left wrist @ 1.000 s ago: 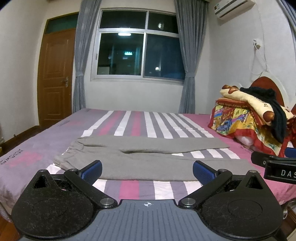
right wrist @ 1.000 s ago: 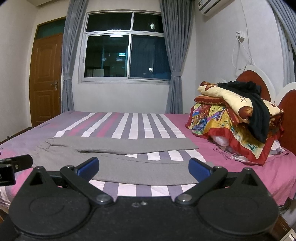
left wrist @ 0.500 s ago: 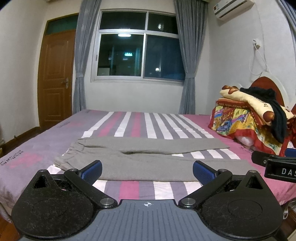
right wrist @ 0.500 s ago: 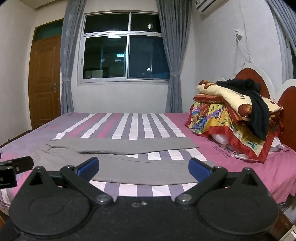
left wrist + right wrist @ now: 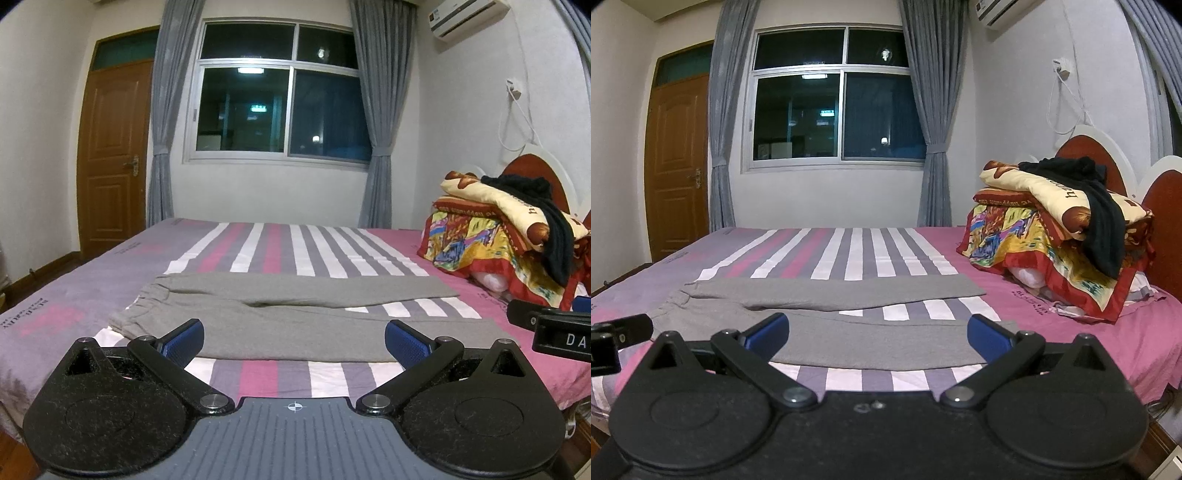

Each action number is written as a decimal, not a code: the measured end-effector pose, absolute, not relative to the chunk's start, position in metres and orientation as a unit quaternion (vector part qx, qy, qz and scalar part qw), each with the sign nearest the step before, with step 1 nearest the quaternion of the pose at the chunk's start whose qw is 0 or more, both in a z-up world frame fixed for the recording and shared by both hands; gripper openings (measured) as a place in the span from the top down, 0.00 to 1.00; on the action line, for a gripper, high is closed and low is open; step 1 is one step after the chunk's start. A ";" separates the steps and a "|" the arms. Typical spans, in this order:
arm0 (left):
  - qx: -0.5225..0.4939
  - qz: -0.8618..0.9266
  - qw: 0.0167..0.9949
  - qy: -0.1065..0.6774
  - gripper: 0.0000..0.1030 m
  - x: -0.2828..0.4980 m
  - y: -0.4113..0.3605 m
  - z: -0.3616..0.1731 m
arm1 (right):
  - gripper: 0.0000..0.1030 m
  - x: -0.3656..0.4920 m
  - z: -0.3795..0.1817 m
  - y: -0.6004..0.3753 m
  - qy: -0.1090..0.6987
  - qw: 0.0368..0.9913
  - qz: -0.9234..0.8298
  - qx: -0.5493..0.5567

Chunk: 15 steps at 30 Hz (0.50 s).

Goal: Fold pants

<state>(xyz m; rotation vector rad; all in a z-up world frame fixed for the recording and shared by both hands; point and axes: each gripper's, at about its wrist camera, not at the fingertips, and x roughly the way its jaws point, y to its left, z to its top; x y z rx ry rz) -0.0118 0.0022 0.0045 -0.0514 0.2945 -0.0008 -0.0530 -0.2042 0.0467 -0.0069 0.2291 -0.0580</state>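
Left gripper [image 5: 293, 341] and right gripper [image 5: 878, 338], jaws spread wide and empty, short of the bed's [image 5: 258, 376] near edge. Grey pants [image 5: 295, 325] lie flat along that edge, waistband left, legs parted. At the right edge, white letters "DA" on the other gripper. Far right corner: stacked quilts [image 5: 1049, 243].

Dim indoor lamplight, dark window [image 5: 280, 92] reflecting it, fisheye-bent edges.
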 end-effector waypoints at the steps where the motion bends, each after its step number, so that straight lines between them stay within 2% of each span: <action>1: -0.026 0.000 0.989 0.146 0.00 -0.012 0.002 0.005 | 0.00 -0.053 0.047 -0.204 0.114 0.993 -0.029 -0.003; 15: -0.024 0.000 0.989 0.146 0.00 -0.013 0.003 0.006 | 0.00 -0.054 0.047 -0.203 0.114 0.993 -0.030 -0.002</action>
